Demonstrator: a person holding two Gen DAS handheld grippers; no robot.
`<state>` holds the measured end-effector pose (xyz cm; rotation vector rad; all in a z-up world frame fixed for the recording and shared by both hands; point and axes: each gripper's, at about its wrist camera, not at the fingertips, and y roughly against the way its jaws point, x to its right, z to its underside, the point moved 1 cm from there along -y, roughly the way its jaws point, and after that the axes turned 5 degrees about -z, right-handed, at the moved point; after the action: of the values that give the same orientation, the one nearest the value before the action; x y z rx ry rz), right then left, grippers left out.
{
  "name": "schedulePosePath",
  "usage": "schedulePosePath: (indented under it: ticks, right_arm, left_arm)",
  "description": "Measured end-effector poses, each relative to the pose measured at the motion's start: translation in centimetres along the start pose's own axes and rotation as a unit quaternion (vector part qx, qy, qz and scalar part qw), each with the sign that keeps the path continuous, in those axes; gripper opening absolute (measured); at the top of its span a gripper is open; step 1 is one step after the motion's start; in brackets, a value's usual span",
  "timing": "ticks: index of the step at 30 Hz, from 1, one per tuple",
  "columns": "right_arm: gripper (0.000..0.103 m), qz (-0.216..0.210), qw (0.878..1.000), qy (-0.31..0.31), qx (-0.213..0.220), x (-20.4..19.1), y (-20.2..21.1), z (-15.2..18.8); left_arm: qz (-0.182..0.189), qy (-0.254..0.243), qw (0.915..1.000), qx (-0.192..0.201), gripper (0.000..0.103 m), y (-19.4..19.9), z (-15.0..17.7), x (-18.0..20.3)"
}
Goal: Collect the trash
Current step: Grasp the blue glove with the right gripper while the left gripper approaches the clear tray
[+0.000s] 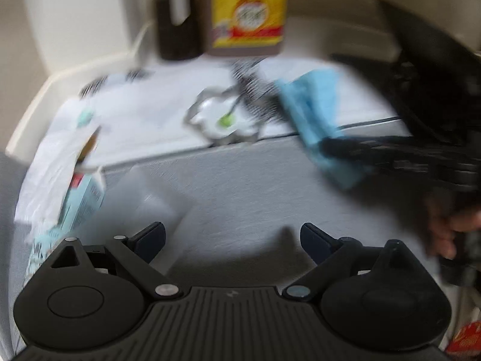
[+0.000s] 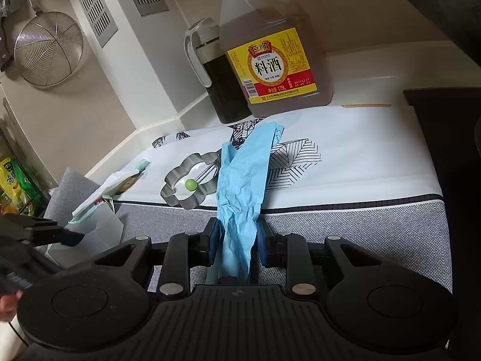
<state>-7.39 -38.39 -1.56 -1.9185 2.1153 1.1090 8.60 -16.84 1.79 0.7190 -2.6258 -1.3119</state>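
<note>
**Glove in right claw, left claw free**

At lower left of the right view, the left claw [image 2: 69, 237] stood wide open, holding nothing, near the carton [image 2: 93, 210]. At centre, the right claw [image 2: 236, 240] had closed on the blue glove [image 2: 240, 180], whose length ran away up the table [image 2: 360, 156]. No bin showed.

**A home kitchen counter**

A large jug of cooking wine [image 2: 272, 57] is standing at top centre of the right wrist view, touching a dark sauce dispenser [image 2: 215, 81] on its left. A wire skimmer [image 2: 48, 48] is hanging on the wall at upper left. A metal egg ring [image 2: 188, 180] is lying on a printed counter mat [image 2: 360, 162] mid-frame. Snack packets [image 2: 12, 180] are sitting at far left.
</note>
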Motion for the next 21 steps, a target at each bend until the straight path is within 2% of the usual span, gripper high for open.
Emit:
schedulePosePath:
  ticks: [2, 5, 7, 9, 12, 16, 21]
  right_arm:
    - [0.029, 0.000, 1.000, 0.000, 0.000, 0.0, 0.0, 0.0]
    - [0.029, 0.000, 1.000, 0.000, 0.000, 0.0, 0.0, 0.0]
    - [0.029, 0.000, 1.000, 0.000, 0.000, 0.0, 0.0, 0.0]
    - [0.029, 0.000, 1.000, 0.000, 0.000, 0.0, 0.0, 0.0]
    - [0.029, -0.001, 1.000, -0.001, 0.000, 0.0, 0.1, 0.0]
    - [0.029, -0.003, 1.000, -0.005, 0.001, 0.1, 0.1, 0.0]
    - [0.029, -0.001, 1.000, -0.002, 0.001, 0.0, 0.1, 0.1]
  left_arm:
    - [0.001, -0.001, 1.0000, 0.007, 0.102, 0.6, -0.1, 0.5]
    - [0.006, 0.023, 0.9991, -0.035, 0.102, -0.2, -0.3, 0.5]
    - [0.035, 0.049, 0.9972, -0.044, 0.102, -0.1, -0.5, 0.8]
    - [0.060, 0.061, 0.9959, -0.028, 0.102, 0.4, -1.0, 1.5]
    - [0.072, 0.063, 0.9954, -0.009, 0.102, 1.2, -2.2, 2.7]
    - [0.047, 0.051, 0.9976, 0.009, 0.102, 2.0, -2.9, 3.1]
    - [0.022, 0.024, 0.9994, 0.012, 0.102, 2.8, -2.3, 2.1]
